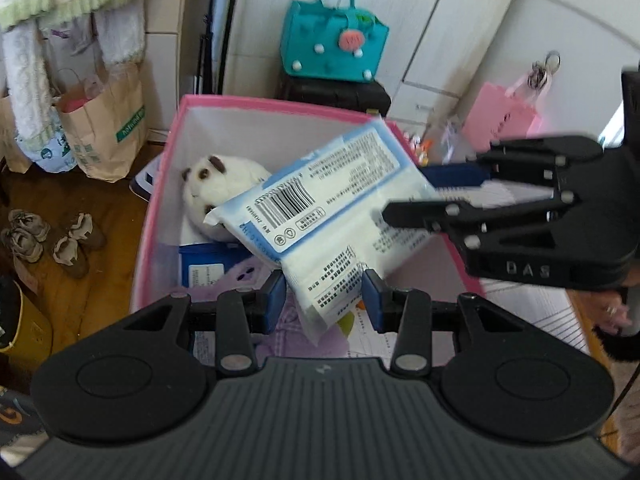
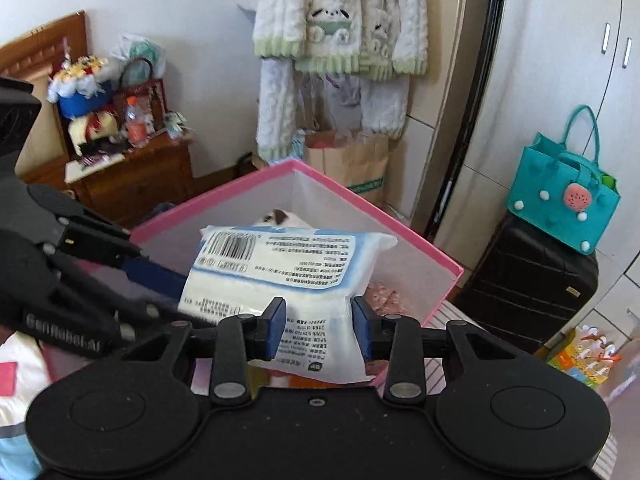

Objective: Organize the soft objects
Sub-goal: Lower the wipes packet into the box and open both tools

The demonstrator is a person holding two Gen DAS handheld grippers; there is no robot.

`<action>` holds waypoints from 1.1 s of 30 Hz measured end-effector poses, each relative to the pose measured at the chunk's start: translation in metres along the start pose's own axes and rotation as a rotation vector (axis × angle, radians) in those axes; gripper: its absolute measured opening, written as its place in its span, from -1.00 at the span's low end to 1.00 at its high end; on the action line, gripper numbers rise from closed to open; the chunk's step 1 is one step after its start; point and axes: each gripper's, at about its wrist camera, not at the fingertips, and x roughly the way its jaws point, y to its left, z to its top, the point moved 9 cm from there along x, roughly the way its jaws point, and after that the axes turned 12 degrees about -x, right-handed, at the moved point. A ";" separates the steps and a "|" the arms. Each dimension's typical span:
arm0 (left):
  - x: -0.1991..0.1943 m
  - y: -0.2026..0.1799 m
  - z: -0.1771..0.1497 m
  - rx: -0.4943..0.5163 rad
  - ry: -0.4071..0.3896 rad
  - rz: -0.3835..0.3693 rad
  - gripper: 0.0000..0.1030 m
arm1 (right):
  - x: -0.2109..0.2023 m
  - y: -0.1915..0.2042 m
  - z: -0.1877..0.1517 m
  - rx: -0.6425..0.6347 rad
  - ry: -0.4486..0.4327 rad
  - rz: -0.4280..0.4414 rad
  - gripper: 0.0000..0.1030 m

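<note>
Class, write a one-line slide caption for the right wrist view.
Both hand-held grippers hold a tissue pack over a pink storage box.

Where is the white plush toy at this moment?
In the left wrist view, the white plush toy lies inside the pink box, far left, partly behind the tissue pack.

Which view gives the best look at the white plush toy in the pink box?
The left wrist view. It shows the plush toy lying inside the pink box, head and much of its body clear, partly covered by the tissue pack. The right wrist view shows only the top of its head above the pack.
</note>
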 end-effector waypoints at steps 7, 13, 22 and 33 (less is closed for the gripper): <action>0.020 0.006 0.007 -0.038 0.068 -0.016 -0.22 | 0.025 -0.006 0.000 -0.058 0.056 -0.059 -0.19; 0.026 0.006 0.009 -0.056 0.084 -0.015 -0.22 | 0.034 -0.002 0.000 -0.153 0.076 -0.157 -0.20; 0.025 0.000 0.001 -0.031 0.082 -0.029 -0.33 | 0.000 0.002 -0.005 -0.134 -0.026 -0.188 -0.12; 0.034 -0.003 -0.005 -0.020 0.105 0.052 -0.42 | -0.059 -0.007 -0.037 0.220 -0.154 -0.028 -0.09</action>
